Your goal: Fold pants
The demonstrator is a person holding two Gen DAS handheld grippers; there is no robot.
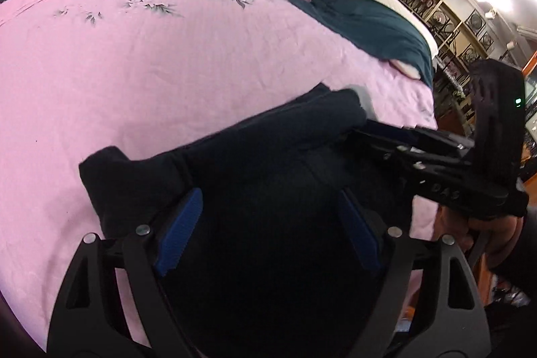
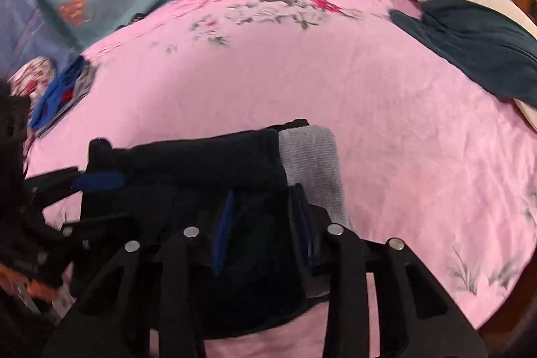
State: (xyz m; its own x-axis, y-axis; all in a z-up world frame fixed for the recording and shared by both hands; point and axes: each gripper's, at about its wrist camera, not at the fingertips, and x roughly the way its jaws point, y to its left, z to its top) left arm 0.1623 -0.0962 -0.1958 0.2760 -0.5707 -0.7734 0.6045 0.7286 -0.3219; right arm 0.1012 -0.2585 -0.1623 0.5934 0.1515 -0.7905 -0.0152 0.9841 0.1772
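Left gripper [image 1: 268, 217] nearest lens, jaws spread wide over dark pants [image 1: 235, 156], nothing pinched. Pants bundled on pink bedsheet [image 1: 167, 62], long axis running across both grippers. Right gripper [image 2: 265, 223] half-closed; grip on pants cannot be told.

Both grippers are matte black plastic: the left gripper [image 1: 268, 213] and right gripper [image 2: 265, 217] each have ribbed blue pads inside the jaws, silver round rivets behind them, triangular cut-outs, and "DAS" lettering on the right one's side.
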